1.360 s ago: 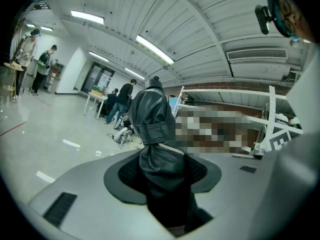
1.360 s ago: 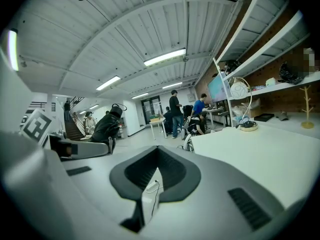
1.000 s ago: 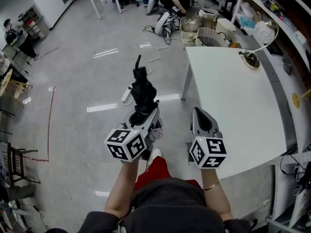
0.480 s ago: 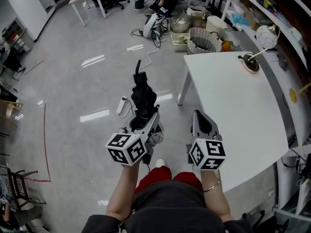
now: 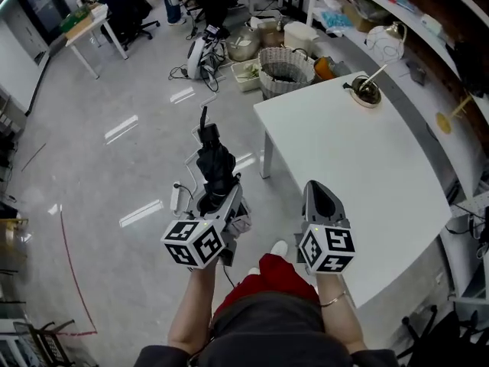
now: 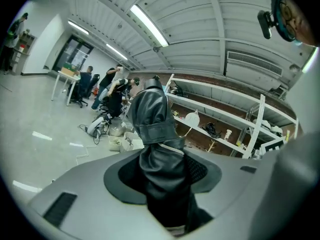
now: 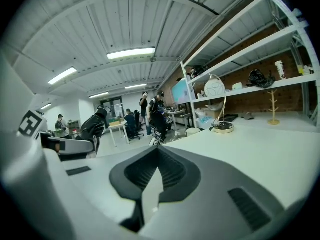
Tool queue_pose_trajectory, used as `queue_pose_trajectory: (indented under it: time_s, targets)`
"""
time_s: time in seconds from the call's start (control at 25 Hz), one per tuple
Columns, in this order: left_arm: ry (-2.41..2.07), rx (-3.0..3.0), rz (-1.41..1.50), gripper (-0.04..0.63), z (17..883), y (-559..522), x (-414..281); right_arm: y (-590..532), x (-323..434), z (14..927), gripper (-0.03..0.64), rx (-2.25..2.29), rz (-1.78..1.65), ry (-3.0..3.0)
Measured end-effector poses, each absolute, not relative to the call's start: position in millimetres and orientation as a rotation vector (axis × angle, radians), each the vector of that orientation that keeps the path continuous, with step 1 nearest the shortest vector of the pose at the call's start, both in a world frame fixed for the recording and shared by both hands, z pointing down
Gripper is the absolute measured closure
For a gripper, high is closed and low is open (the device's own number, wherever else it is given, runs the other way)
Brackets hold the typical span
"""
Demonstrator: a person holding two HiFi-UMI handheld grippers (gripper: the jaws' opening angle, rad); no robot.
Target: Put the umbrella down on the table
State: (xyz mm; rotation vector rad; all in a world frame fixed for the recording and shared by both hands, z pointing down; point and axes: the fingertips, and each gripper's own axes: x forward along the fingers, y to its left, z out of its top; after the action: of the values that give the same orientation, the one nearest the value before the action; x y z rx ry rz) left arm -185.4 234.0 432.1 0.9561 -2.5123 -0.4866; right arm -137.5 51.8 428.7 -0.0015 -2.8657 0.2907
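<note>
A wide workshop with a glossy grey floor [image 5: 114,182]. A white desk [image 5: 367,167] fills the right of the head view, bare except for a small round dish with a thin stem [image 5: 365,90] near its far corner. A wicker basket [image 5: 286,71] stands on the floor just beyond the desk's far-left corner.

The umbrella [image 5: 215,167] is not on the desk. It hangs over the floor, off the desk's left edge near the near-left corner, standing out forward and upward from the left gripper [image 5: 220,199]. In the left gripper view the jaws are clamped on its lower part, with the black folded cloth [image 6: 157,149] bulging between the pads and a strap binding it higher up.

The right gripper [image 5: 318,189] hovers by the desk's near edge. Its jaws are together and hold nothing.

The umbrella looks light: a stiff shaft inside soft, slick cloth that gives under pressure and could slide. The best hold is probably on the thick bundled middle or the handle end. Laid lengthwise well inside the desk's edges, it may still roll.
</note>
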Motion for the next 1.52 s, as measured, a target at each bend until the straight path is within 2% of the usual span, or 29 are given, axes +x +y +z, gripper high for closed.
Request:
queue_pose_trajectory:
  time_s: [0.6,1.52]
  targets:
    - [-2.44,1.171,-0.356,0.402,419.5,88.7,-266.7,-64.4,-181.0,431.9,0.601,0.223,0.363,-2.883]
    - [-2.082,1.666,-0.15,0.402,432.7,-99.2,-298.6,-189.4,-148.3,425.6,0.601,0.931,0.392,-2.808]
